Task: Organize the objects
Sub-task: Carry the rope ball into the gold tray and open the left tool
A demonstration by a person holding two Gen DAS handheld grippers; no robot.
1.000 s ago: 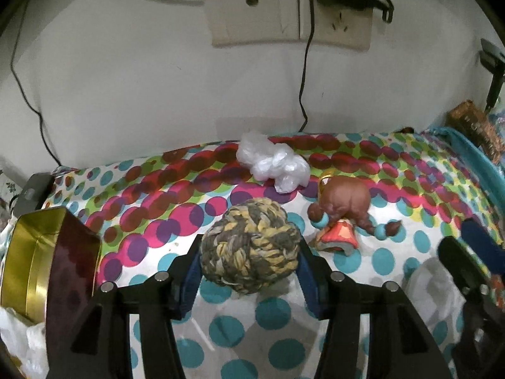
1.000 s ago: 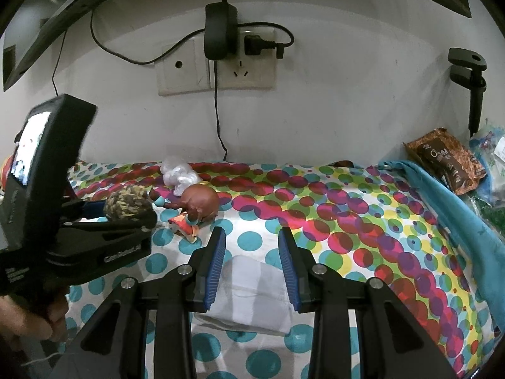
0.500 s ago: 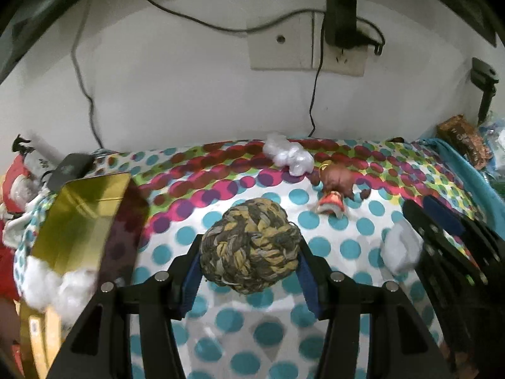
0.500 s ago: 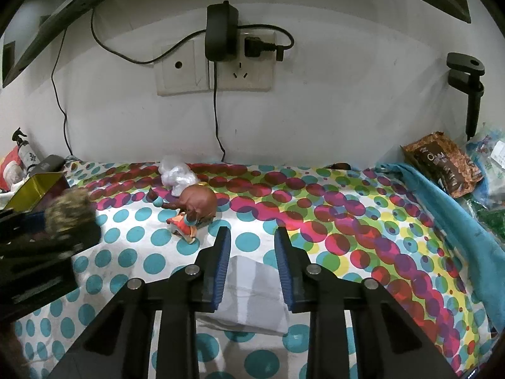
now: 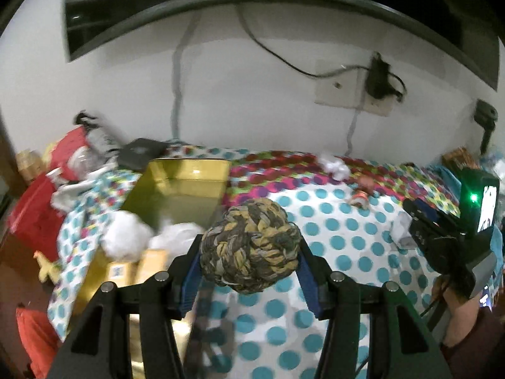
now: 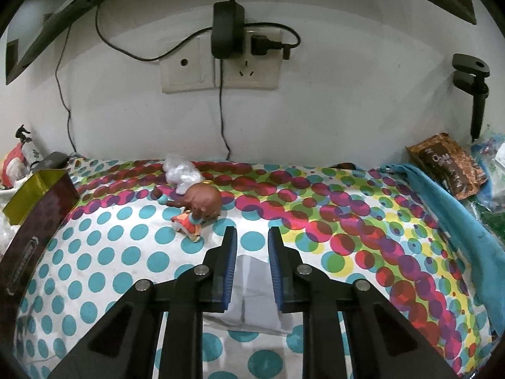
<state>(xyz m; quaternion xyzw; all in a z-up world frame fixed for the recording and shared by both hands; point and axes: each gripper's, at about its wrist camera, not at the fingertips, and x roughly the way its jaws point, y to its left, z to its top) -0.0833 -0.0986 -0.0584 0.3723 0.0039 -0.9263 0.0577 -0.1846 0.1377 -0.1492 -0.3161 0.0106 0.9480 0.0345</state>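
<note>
Swung left since a second ago: left tongs (image 5: 249,249) carry the rope ball (image 5: 249,246), pinched between both pads.
Left view: gold tin (image 5: 176,189) lies just ahead-left of the ball. Right view: right tongs (image 6: 252,268), pressed nearly together and empty, hover over a white packet (image 6: 249,297); the tin (image 6: 34,195) sits far left.

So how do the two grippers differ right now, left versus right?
The left gripper is shut on the braided rope ball, carried above the dotted cloth; the right gripper holds nothing. The left jaws stand spread around the ball, while the right jaws are drawn close with only a narrow gap, a white folded packet lying on the cloth beneath them. Both have black fingers with blue pads and point downward over the same cloth.
</note>
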